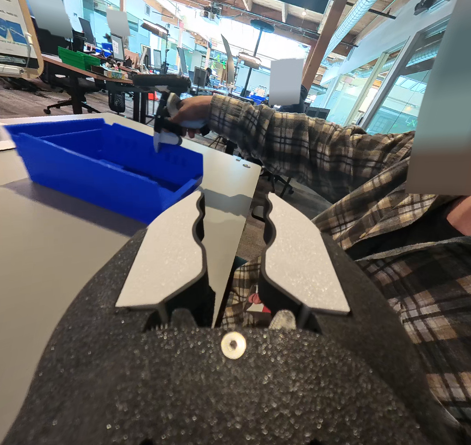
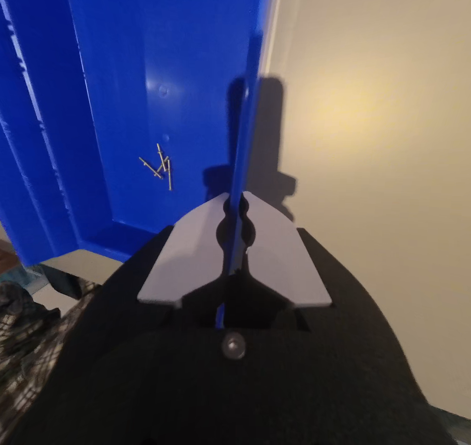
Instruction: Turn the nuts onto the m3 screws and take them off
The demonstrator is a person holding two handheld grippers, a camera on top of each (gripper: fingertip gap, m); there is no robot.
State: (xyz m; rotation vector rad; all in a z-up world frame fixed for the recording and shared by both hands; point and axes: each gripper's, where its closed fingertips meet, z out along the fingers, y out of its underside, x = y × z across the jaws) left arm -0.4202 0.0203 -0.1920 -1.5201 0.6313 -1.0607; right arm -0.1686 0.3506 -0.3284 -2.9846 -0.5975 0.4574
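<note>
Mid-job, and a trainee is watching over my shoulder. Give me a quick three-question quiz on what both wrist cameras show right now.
1. True or false: the left gripper holds a screw.
2. Where do the screws lie? A) on the table; B) on the floor of the blue bin; C) in the right gripper.
3. What runs between the fingers of the right gripper?

Key:
1. False. It is open and empty, out past the table's edge.
2. B.
3. The side wall of the blue bin. The fingers look closed on it.
</note>
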